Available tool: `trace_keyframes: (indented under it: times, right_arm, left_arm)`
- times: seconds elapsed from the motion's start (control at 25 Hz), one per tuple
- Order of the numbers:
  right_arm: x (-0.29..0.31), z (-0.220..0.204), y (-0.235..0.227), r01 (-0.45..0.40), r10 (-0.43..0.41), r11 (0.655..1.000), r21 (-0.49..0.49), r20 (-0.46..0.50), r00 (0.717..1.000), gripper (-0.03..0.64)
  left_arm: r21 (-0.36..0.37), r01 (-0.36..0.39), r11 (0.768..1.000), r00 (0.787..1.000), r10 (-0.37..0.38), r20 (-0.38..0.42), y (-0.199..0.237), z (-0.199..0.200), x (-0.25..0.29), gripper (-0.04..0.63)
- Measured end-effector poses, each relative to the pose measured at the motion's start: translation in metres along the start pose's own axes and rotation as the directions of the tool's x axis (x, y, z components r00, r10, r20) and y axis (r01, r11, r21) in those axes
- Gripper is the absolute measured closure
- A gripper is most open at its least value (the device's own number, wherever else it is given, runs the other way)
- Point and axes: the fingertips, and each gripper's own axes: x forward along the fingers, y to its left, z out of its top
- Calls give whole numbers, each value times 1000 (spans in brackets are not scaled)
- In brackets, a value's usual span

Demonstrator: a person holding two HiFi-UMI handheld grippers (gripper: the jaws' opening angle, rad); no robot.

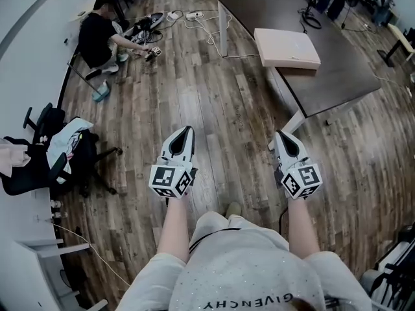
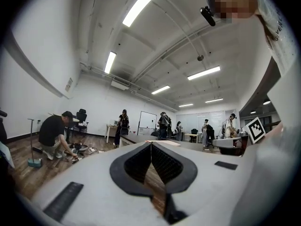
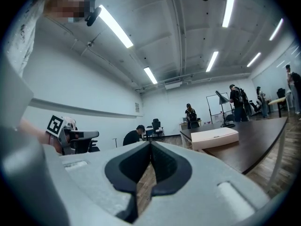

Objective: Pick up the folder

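The folder (image 1: 287, 48) is a flat pale pink case lying on the near-left part of a dark table (image 1: 343, 70). It also shows in the right gripper view, ahead and to the right of the jaws, as the folder (image 3: 214, 138). My left gripper (image 1: 187, 129) and right gripper (image 1: 280, 135) are held side by side over the wooden floor, well short of the table, both pointing level. The left gripper (image 2: 151, 144) has its jaws closed tip to tip with nothing between them. The right gripper (image 3: 150, 142) is likewise shut and empty.
A person (image 1: 100, 37) crouches on the floor at far left among cables (image 1: 194, 18) and gear. A black office chair (image 1: 58, 154) draped with clothes stands at left. The table's white leg (image 1: 224, 28) and corner support (image 1: 295, 118) stand ahead. More people stand far off.
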Motion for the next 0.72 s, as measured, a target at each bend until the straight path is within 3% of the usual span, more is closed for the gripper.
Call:
trace_keyframes:
  times: [0.4,0.72]
  right_arm:
    - [30,12,-31,34,-34,999,18,17,999,617]
    - [95,7,-78,120,-120,992,37,8,993,617]
  left_arm:
    - [-12,40,999,999,-40,8,13,6,58,595]
    - [-15,123,992,992,-123,-15,49,-4,149,595]
